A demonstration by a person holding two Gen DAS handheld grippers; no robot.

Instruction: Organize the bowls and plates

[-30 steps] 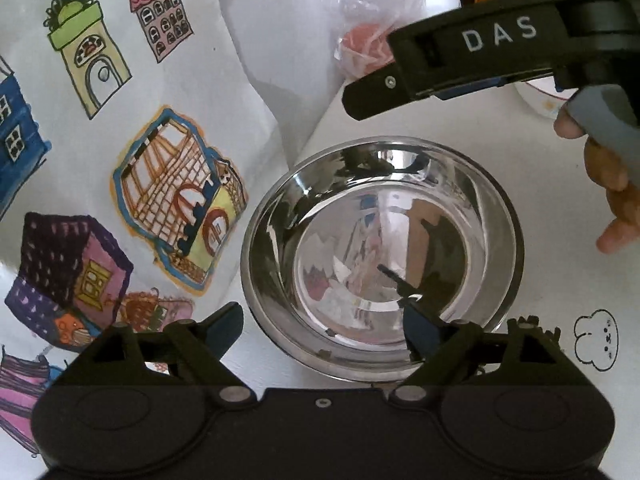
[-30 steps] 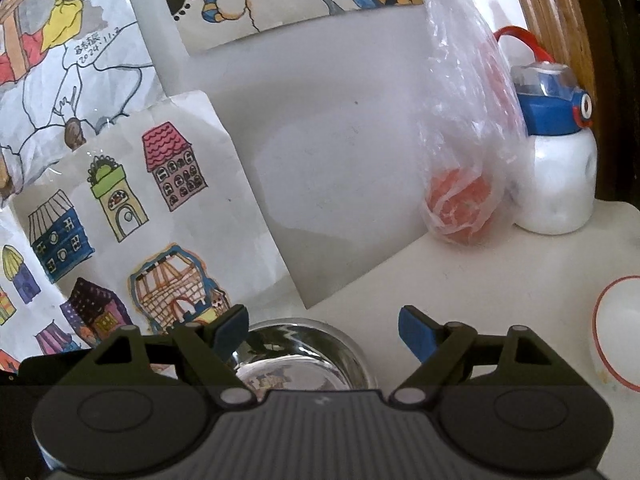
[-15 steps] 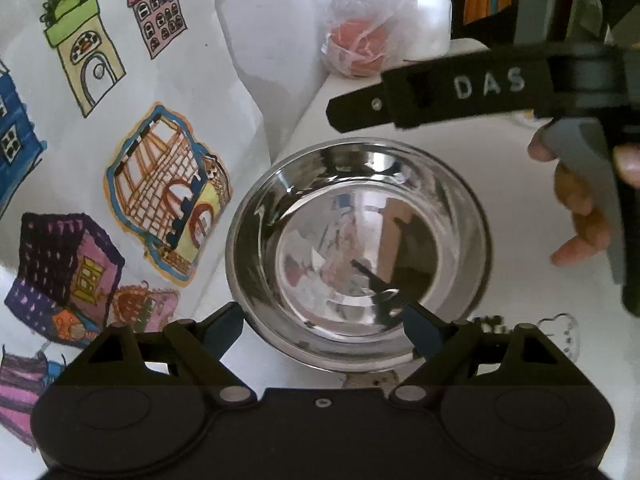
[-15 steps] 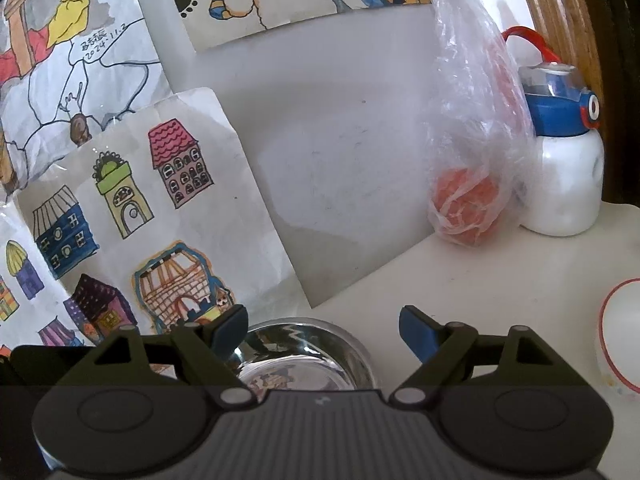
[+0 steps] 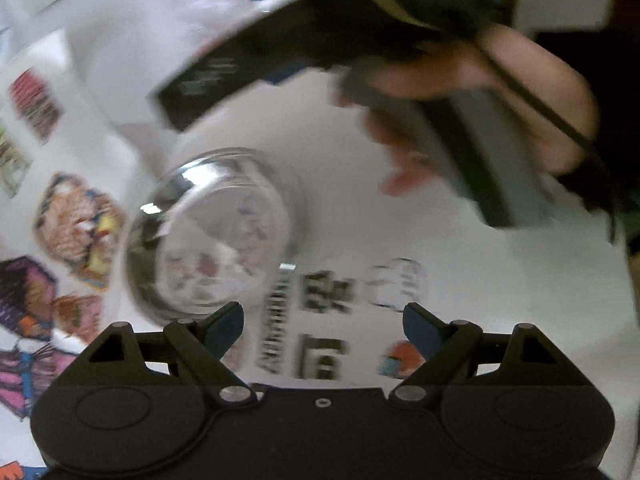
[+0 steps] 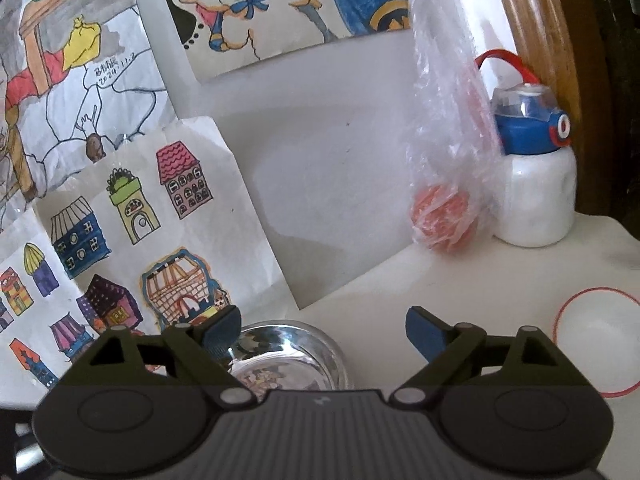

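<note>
L gripper (image 5: 322, 322): fingers wide, empty; view blurred. R gripper (image 6: 322, 330): fingers wide, empty. Steel bowl (image 6: 286, 350) on white desk (image 6: 460, 276), beside house drawings (image 6: 132, 216). Red-rimmed bowl (image 6: 596, 352) well to its right.

a shiny steel bowl (image 5: 216, 236) sits upright and empty on the white worktop (image 5: 460, 264), at about 9 o'clock in the blurred left wrist view, close to the house drawings. in the right wrist view it shows at 6 o'clock, partly hidden. a white bowl with a red rim (image 6: 596, 354) sits upright at 4 o'clock, well apart.
</note>
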